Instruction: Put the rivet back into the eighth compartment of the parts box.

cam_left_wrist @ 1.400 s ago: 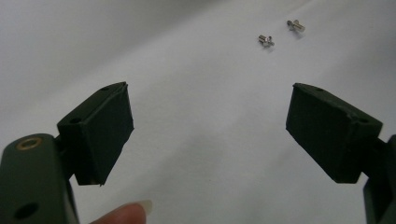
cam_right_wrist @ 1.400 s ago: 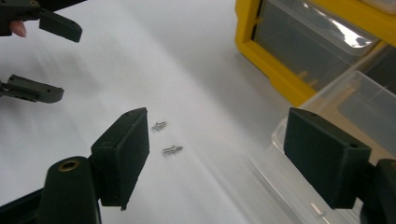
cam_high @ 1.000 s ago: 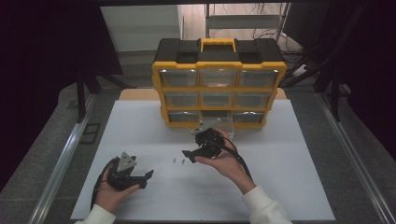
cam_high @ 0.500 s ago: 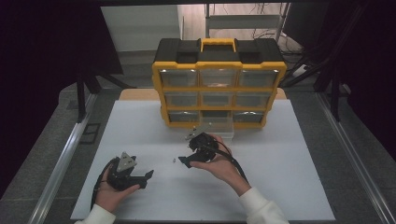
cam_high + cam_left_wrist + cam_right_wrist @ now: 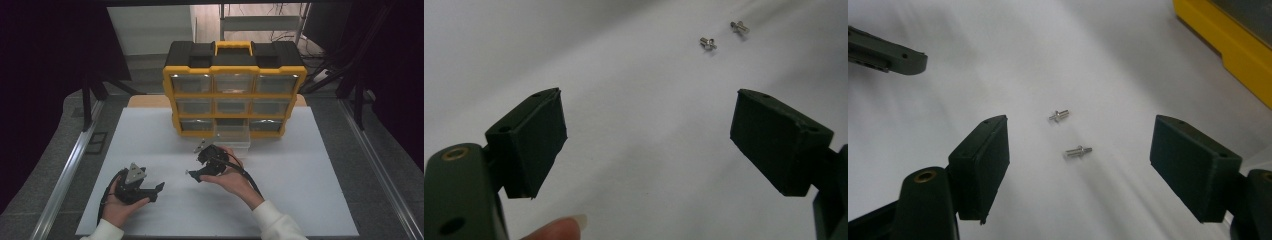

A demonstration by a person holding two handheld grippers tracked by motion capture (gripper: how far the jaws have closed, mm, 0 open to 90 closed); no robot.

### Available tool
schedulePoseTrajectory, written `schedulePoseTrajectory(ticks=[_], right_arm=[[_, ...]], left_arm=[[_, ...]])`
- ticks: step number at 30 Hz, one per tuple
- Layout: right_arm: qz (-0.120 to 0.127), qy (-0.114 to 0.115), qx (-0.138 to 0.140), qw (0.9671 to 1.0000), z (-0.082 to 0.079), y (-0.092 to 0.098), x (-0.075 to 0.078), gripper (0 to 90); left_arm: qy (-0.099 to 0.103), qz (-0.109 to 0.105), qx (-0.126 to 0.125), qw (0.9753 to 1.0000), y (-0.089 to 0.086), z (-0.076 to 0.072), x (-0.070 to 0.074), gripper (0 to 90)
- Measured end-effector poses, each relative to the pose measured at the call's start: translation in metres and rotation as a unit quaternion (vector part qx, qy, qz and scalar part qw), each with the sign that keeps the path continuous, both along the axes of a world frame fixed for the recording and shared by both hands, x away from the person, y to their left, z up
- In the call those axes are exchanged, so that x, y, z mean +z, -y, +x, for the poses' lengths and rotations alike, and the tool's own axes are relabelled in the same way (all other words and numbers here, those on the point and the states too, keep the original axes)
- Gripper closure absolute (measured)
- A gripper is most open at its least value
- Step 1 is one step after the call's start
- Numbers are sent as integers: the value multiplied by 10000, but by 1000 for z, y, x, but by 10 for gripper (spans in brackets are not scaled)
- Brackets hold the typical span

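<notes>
We see the right gripper (image 5: 1080,160) held low over the white table (image 5: 310,190) with its jaws spread wide and nothing between the pads. Just beyond them, toward twelve o'clock in the right gripper view, two small metal screws lie on the white surface: the nearer screw (image 5: 1077,151) sits close to the gap between the jaws, and the farther screw (image 5: 1060,116) rests just beside it toward eleven o'clock, the two near each other but not touching. In the high view the right gripper (image 5: 192,175) points toward nine o'clock from the person's right hand (image 5: 231,176), close in front of the yellow and black drawer organizer (image 5: 234,90), whose bottom middle clear drawer (image 5: 231,139) stands pulled out toward us. The left gripper (image 5: 646,140) also has its jaws spread apart and holds nothing; in its own view the same two screws show small at about one o'clock, well apart from its pads, and a fingertip (image 5: 559,229) shows at the bottom edge. In the high view the left gripper (image 5: 159,189) sits in the left hand (image 5: 117,206) at about seven o'clock on the table, pointing toward three o'clock, at the right gripper.
</notes>
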State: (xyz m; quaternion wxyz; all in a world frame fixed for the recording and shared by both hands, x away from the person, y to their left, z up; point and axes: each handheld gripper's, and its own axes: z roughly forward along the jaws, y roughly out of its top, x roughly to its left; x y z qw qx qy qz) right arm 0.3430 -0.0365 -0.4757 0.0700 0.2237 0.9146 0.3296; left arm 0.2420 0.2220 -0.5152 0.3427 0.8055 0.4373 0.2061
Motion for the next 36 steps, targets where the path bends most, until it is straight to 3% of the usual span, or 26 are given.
schedulePoseTrajectory(ticks=[22, 31, 36], right_arm=[[-391, -196, 33, 9990, 14, -14, -35, 267], [-476, -188, 50, 9987, 15, -17, -42, 314], [-530, -176, 16, 9984, 15, -18, -46, 387]], left_arm=[[-21, 8, -7, 10000, 0, 0, -1, 153], [-16, 18, -16, 10000, 0, 0, -1, 153], [-20, 18, -15, 10000, 0, 0, -1, 153]])
